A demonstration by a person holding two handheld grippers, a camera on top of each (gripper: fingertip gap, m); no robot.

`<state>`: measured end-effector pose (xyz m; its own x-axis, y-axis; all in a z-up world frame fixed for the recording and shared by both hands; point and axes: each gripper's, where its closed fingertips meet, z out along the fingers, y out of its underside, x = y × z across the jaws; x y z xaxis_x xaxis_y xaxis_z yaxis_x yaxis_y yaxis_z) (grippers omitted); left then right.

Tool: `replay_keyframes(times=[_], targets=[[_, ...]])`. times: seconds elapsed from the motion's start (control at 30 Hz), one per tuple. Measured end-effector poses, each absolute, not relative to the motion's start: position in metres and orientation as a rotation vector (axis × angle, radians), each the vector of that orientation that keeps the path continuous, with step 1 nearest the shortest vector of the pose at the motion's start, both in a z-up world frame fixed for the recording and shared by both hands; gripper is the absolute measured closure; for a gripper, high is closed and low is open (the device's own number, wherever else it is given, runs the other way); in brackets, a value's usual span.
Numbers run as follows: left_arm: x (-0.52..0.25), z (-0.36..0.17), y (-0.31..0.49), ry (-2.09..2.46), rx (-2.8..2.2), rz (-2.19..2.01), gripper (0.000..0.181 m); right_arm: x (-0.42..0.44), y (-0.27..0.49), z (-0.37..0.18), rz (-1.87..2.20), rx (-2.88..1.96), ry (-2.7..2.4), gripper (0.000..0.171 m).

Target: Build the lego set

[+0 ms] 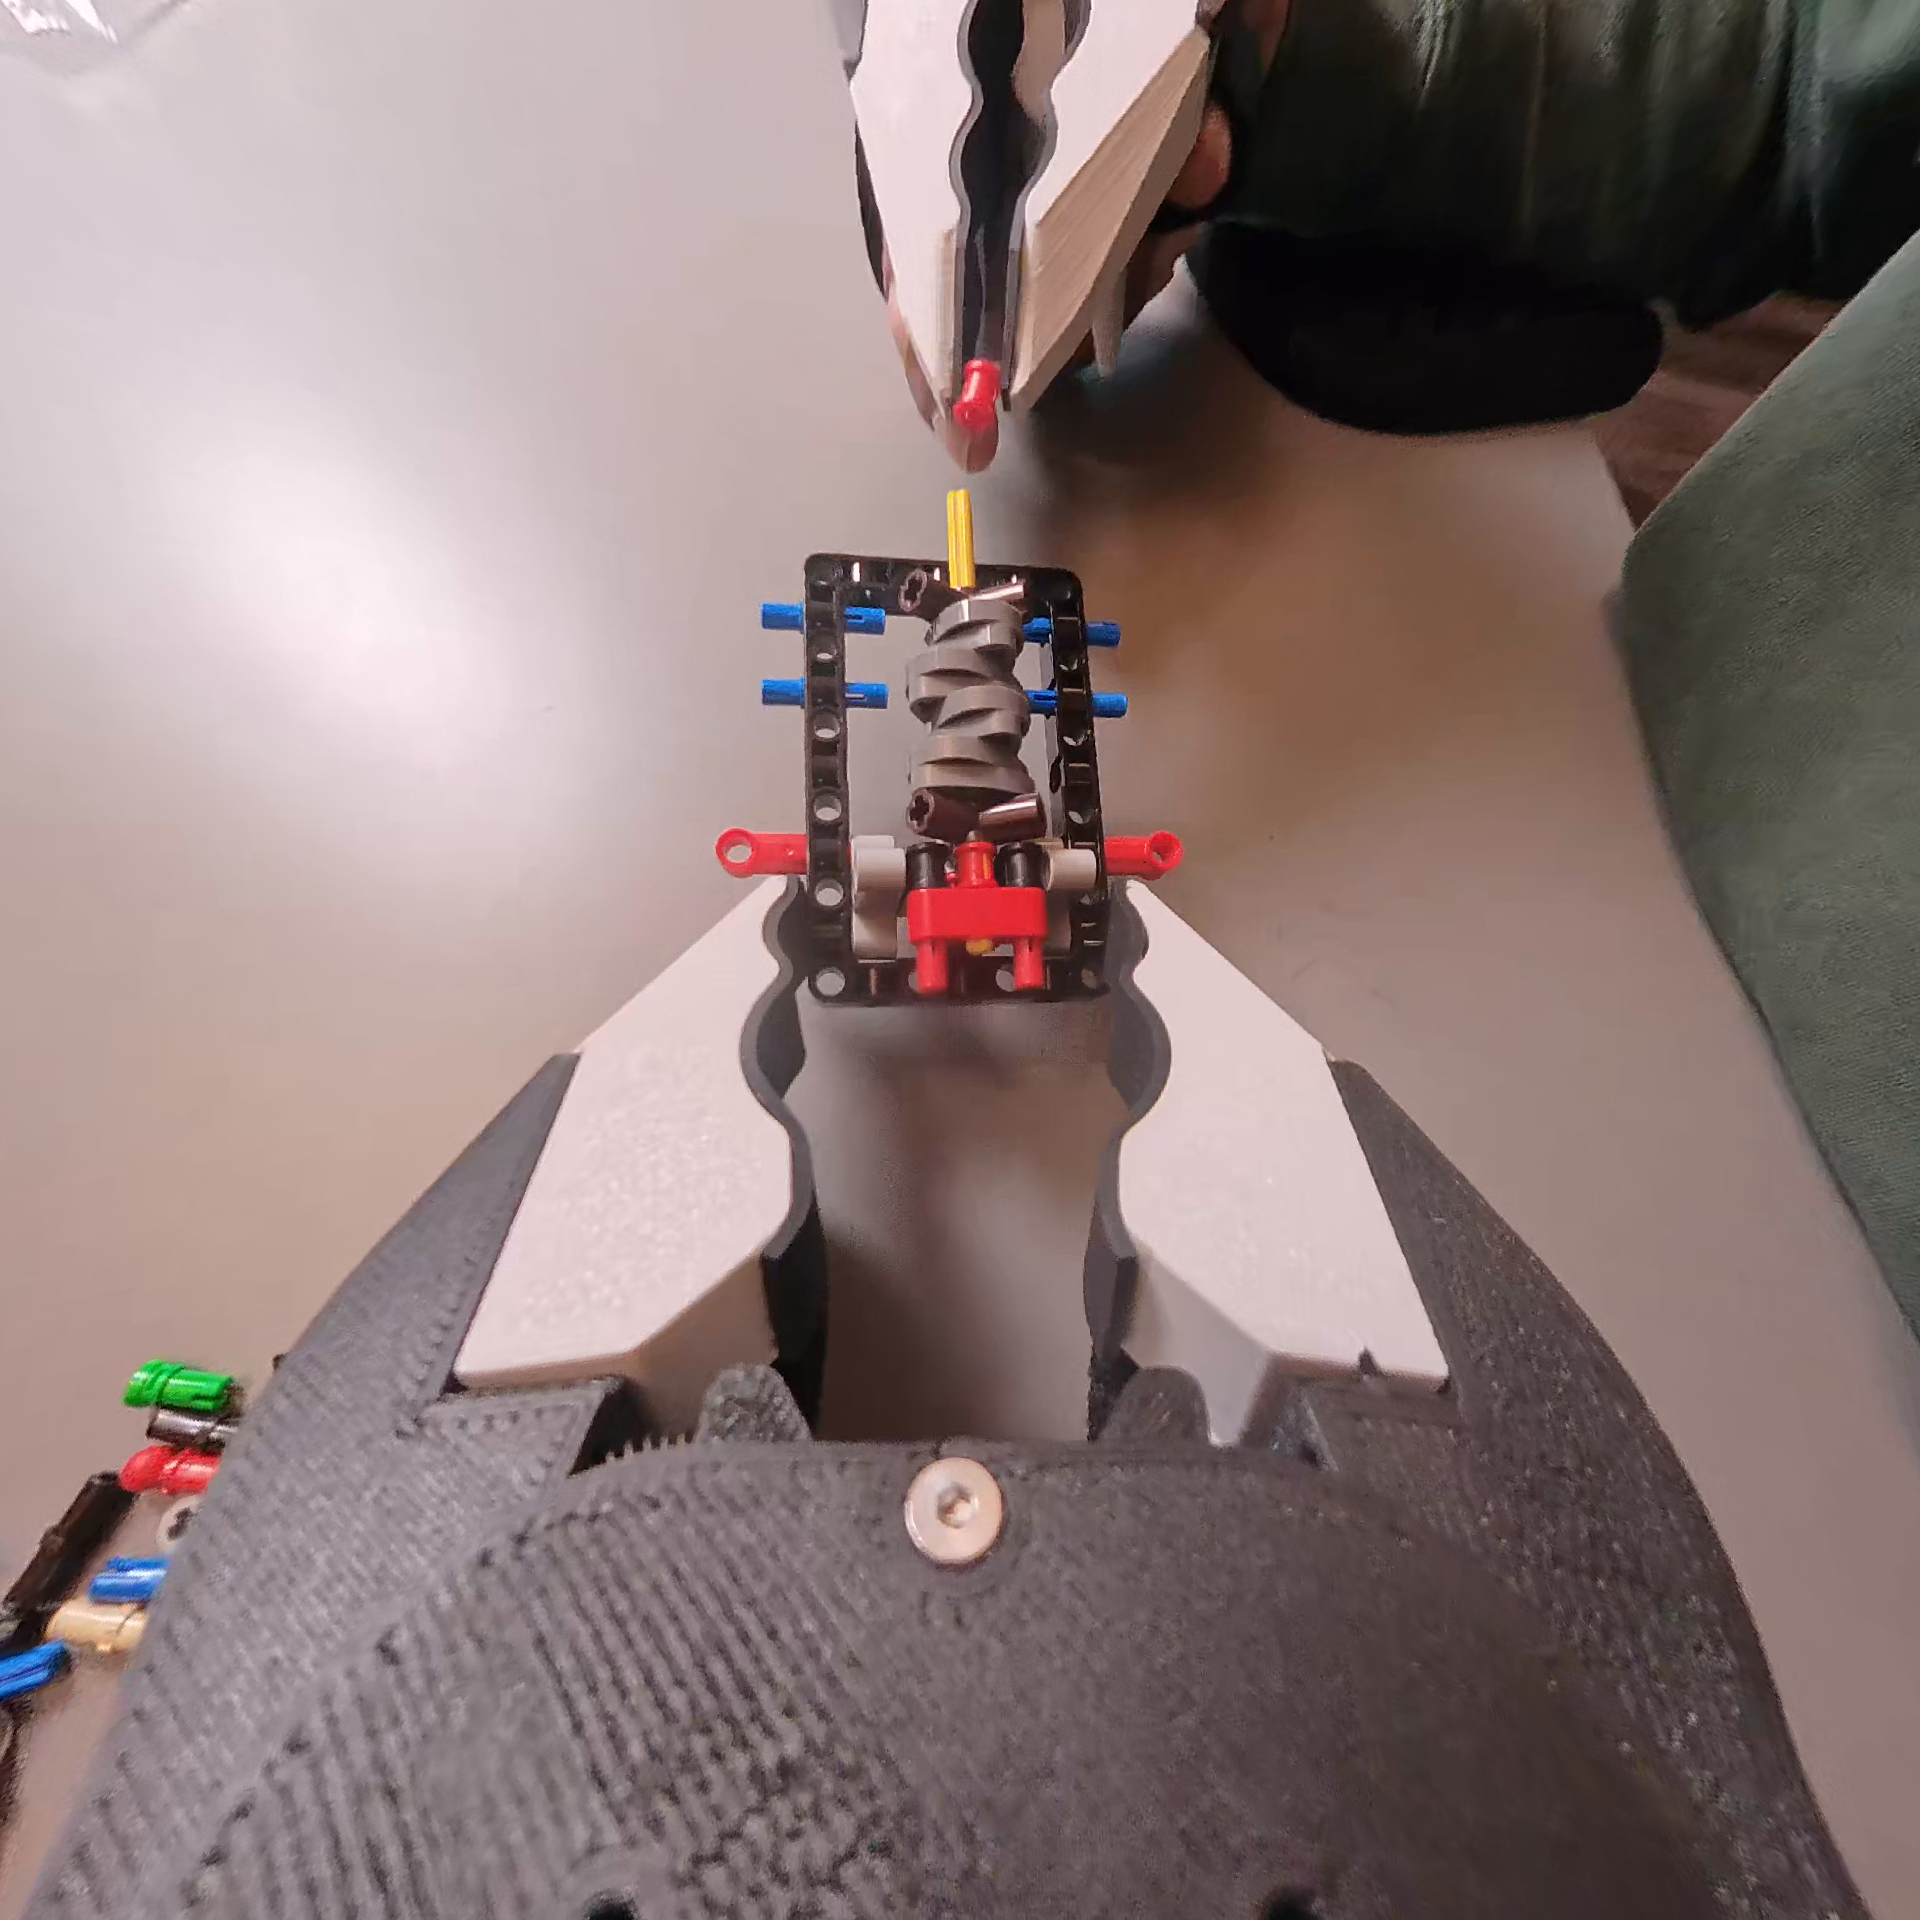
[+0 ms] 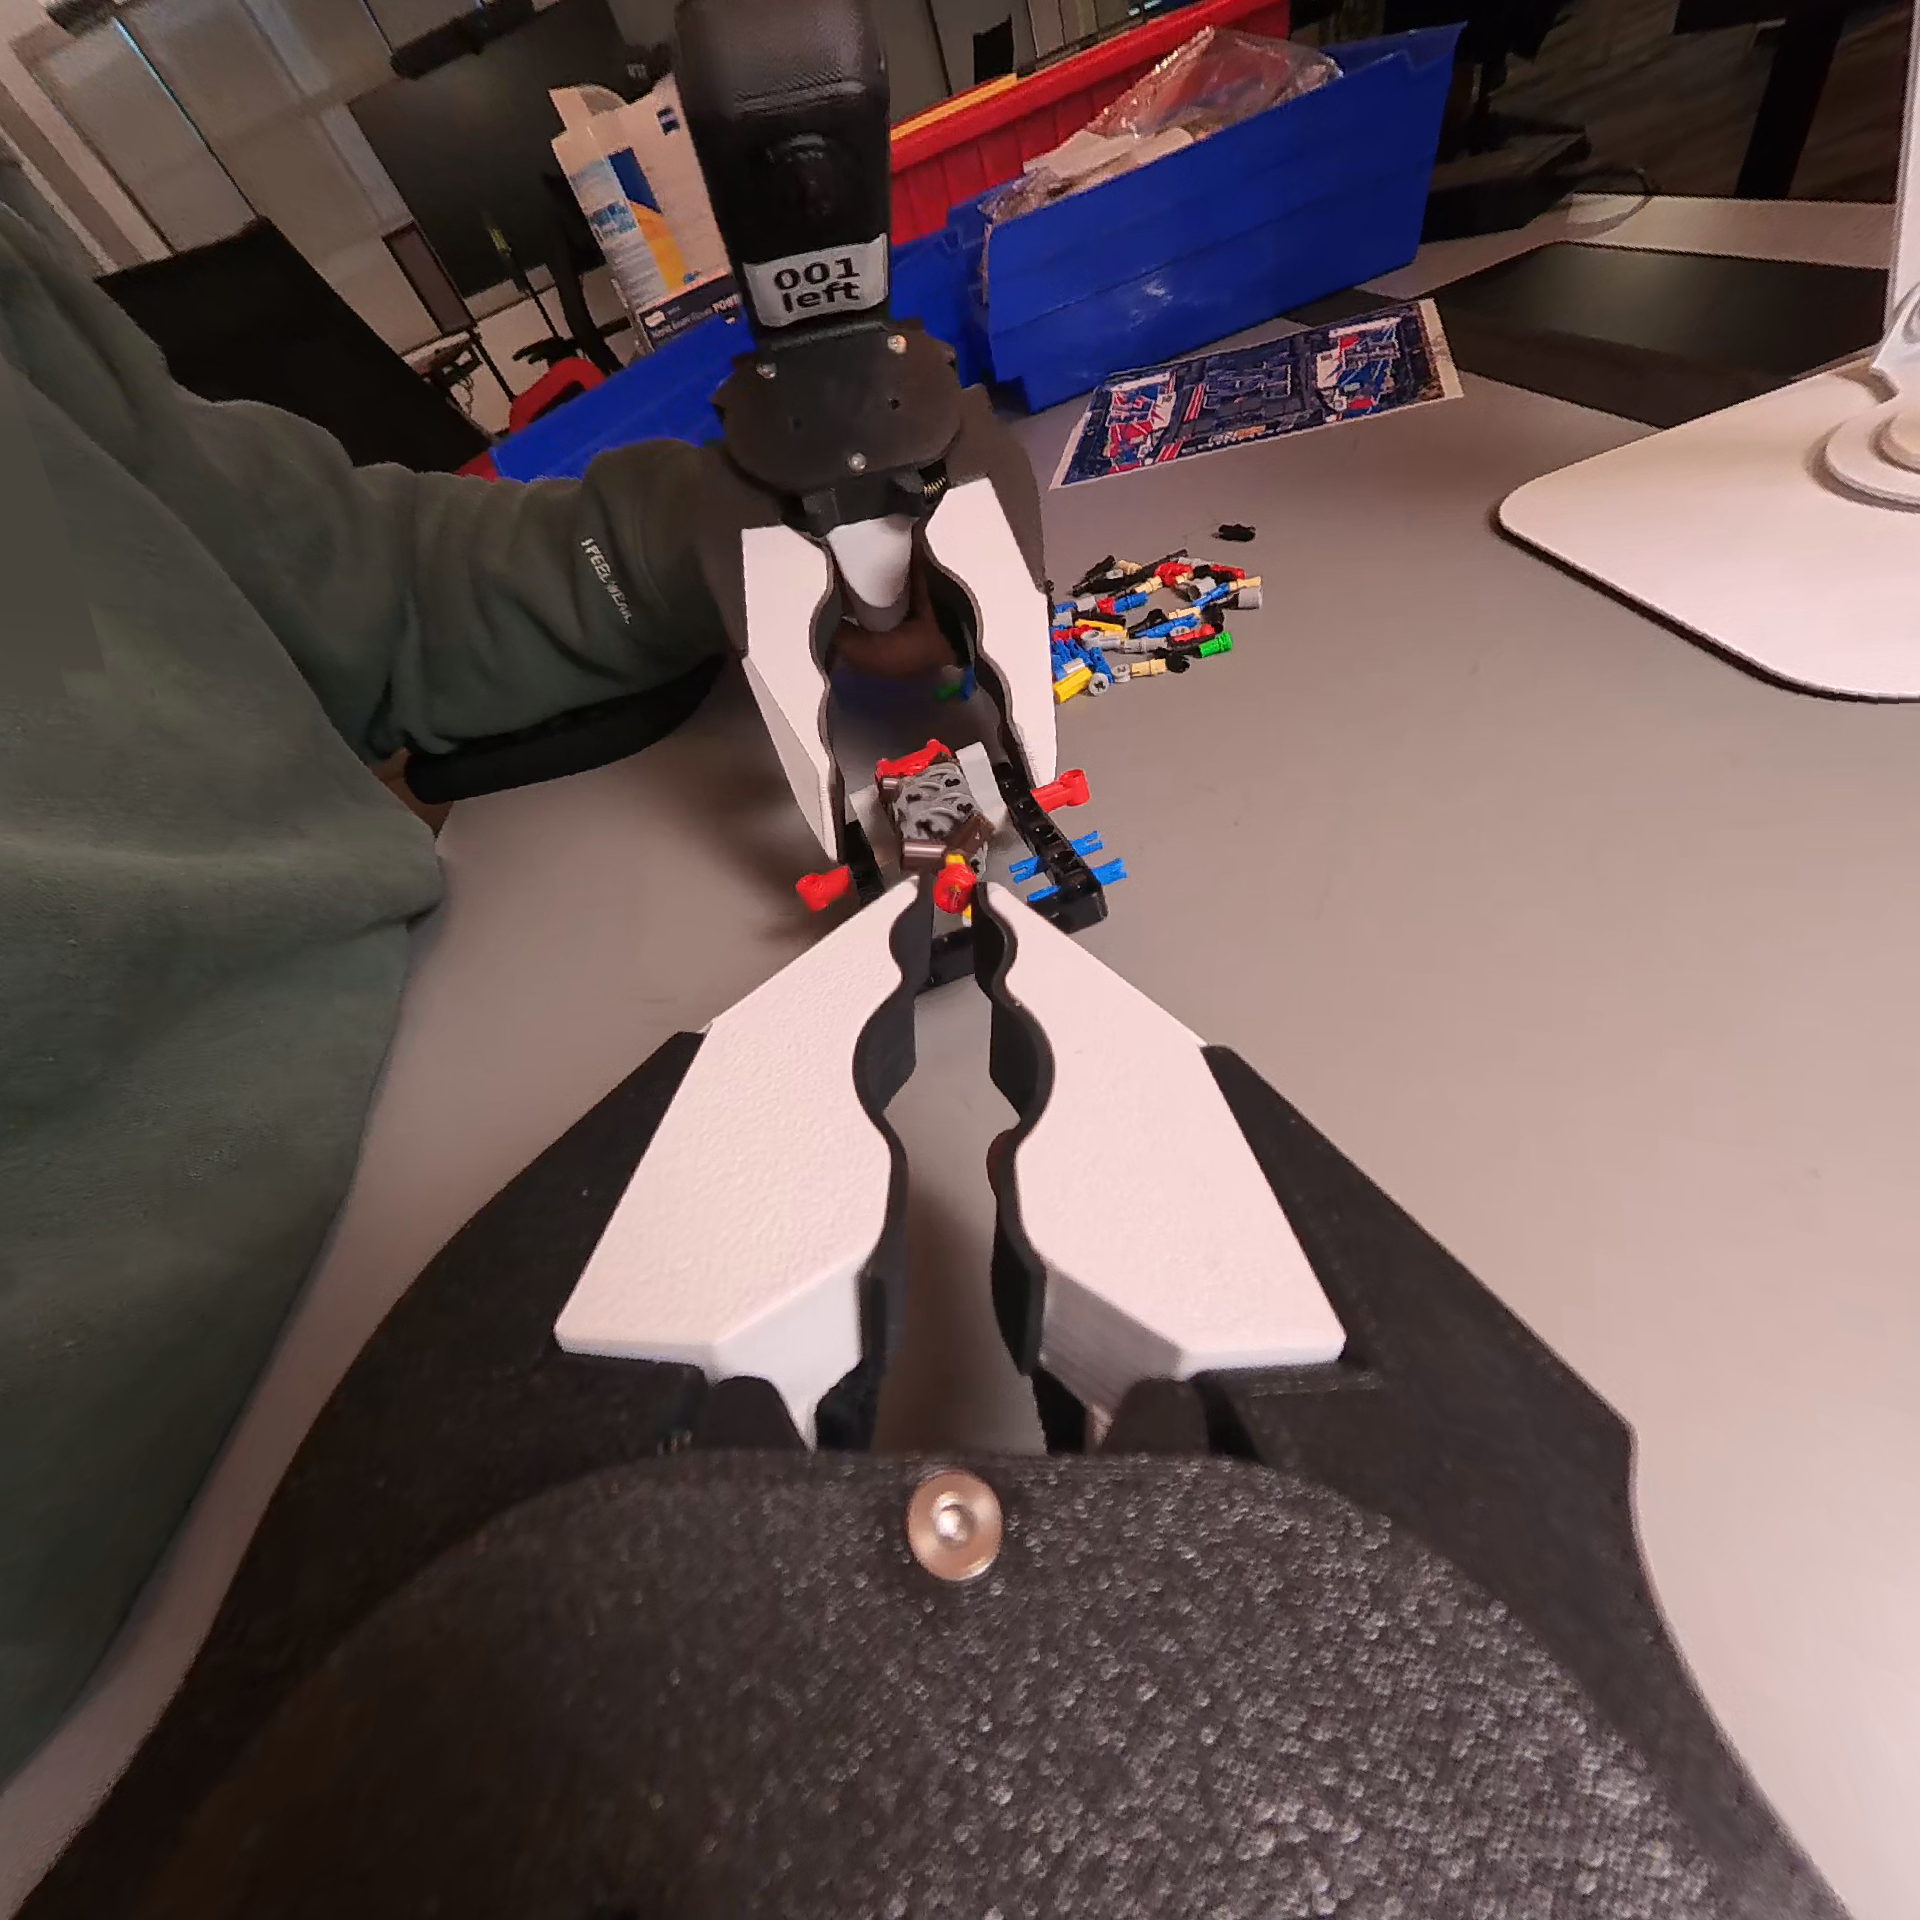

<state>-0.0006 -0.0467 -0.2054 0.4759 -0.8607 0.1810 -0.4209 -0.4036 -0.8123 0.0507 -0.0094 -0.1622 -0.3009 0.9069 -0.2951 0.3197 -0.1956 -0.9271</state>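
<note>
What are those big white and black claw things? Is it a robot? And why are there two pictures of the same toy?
No robot here: a person holds one grabbing tool in each hand, and each tool carries a camera looking along its jaws. So the two pictures show one moment from opposite sides.

In the left wrist view, the left gripper has its jaws around the near end of the black lego frame, steadying it on the grey table. The right gripper comes from the far side, pinching a small red piece just above the yellow axle sticking out of the frame.

In the right wrist view, a pile of loose pieces and an instruction sheet lie on the table.
</note>
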Motion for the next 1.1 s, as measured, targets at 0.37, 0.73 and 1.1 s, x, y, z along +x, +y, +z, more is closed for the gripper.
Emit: replay_keyframes(times=[0.37,0.73,1.1], targets=[[0.007,-0.194,-0.051,1.063,-1.957,-0.838,0.125,0.055,-0.016,-0.156,1.552,-1.353,-1.595,0.166],[0.011,-0.190,-0.057,1.093,-1.934,-0.864,0.125,0.057,-0.024,-0.153,1.647,-1.336,-1.596,0.166],[0.018,-0.177,-0.061,1.112,-1.890,-0.880,0.125,0.063,-0.029,-0.136,1.928,-1.330,-1.506,0.166]])
